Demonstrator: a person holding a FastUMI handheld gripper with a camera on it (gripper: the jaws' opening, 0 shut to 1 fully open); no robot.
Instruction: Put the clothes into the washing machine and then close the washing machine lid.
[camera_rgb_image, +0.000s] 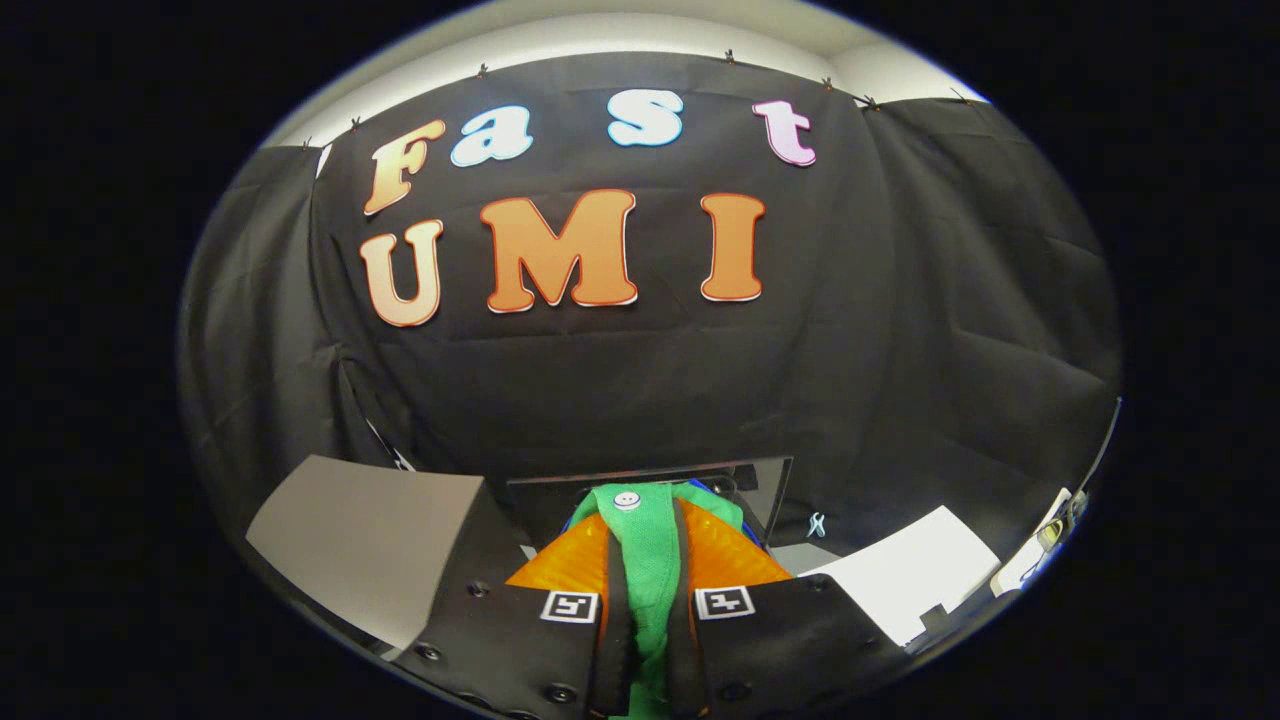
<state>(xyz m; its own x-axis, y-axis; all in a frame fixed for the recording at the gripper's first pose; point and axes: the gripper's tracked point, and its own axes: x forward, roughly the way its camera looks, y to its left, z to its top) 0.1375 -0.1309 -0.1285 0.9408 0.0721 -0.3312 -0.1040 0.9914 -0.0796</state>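
Pinching a green knit garment (648, 570) between its two nearly closed fingers, the gripper (648, 640) holds the cloth with its long axis running straight ahead along the fingers. A white button (627, 500) sits at the far end. No readable label shows on the garment.

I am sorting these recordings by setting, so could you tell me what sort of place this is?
Probably a staged recording booth, not a home laundry room: black cloth wall pinned up all round, white ceiling strip above, grey panel below. The gripper is shut on a green garment.
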